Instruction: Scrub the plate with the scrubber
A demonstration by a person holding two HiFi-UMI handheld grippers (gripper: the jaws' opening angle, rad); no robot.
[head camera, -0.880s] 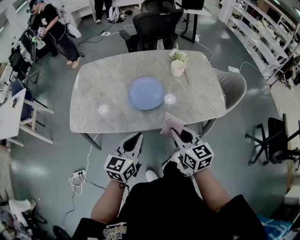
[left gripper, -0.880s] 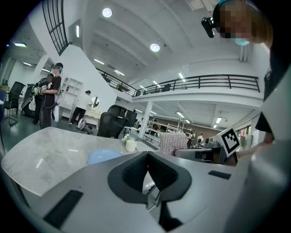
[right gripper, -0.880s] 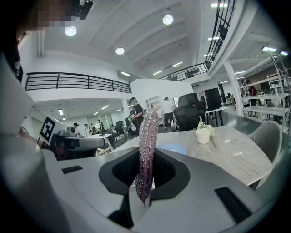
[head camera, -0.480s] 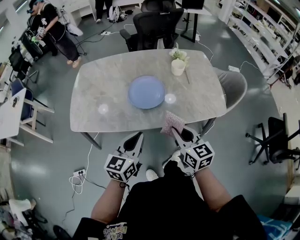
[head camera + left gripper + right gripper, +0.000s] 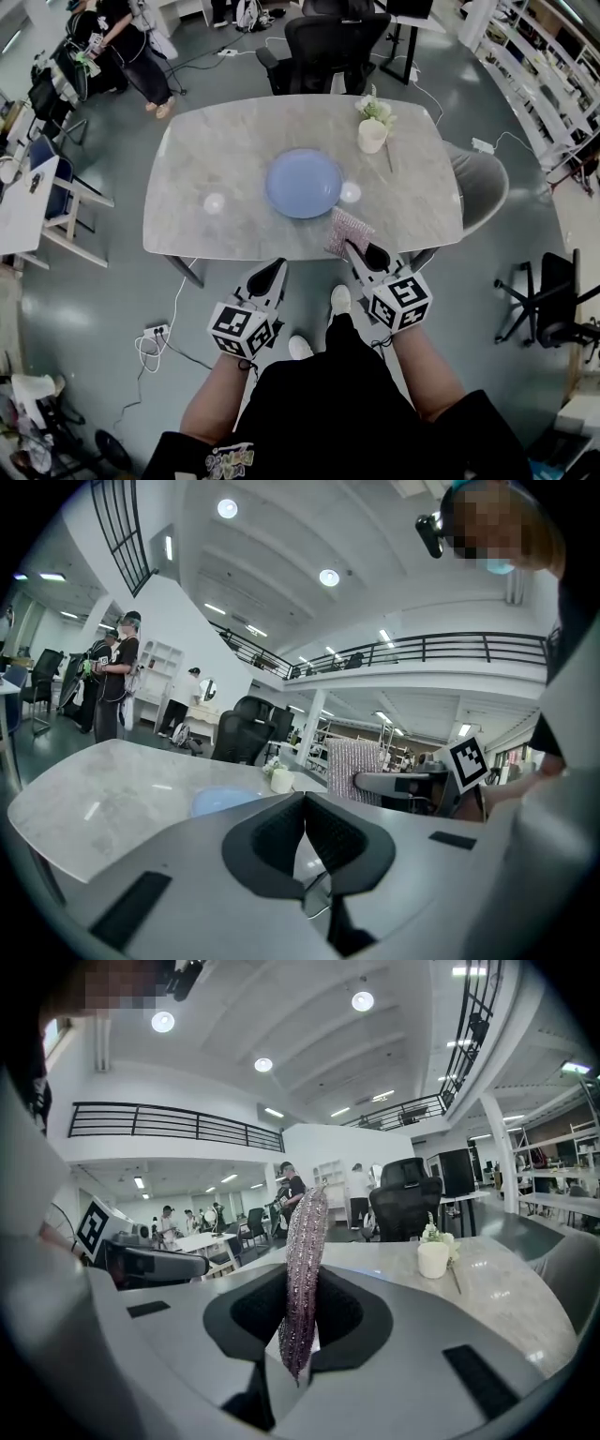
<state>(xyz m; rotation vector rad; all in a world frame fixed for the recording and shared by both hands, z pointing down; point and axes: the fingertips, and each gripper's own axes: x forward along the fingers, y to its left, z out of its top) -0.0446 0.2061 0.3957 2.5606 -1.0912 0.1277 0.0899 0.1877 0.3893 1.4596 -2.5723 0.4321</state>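
Note:
A round blue plate (image 5: 303, 184) lies at the middle of the grey marble table (image 5: 216, 159); in the left gripper view the plate (image 5: 220, 802) shows just beyond the jaws. My right gripper (image 5: 354, 247) is shut on a sparkly pink-purple scrubber (image 5: 347, 232), held upright over the table's near edge, short of the plate. In the right gripper view the scrubber (image 5: 305, 1269) stands edge-on between the pads. My left gripper (image 5: 275, 270) hangs below the table's near edge, shut and empty, its pads (image 5: 305, 810) touching.
A white cup with a plant (image 5: 372, 134) stands at the table's far right. A black office chair (image 5: 328, 42) sits behind the table and a grey chair (image 5: 483, 187) at its right side. People stand at the far left (image 5: 122, 47).
The right gripper with the scrubber has edged a little toward the table. The head view has shifted slightly. The left gripper has hardly moved.

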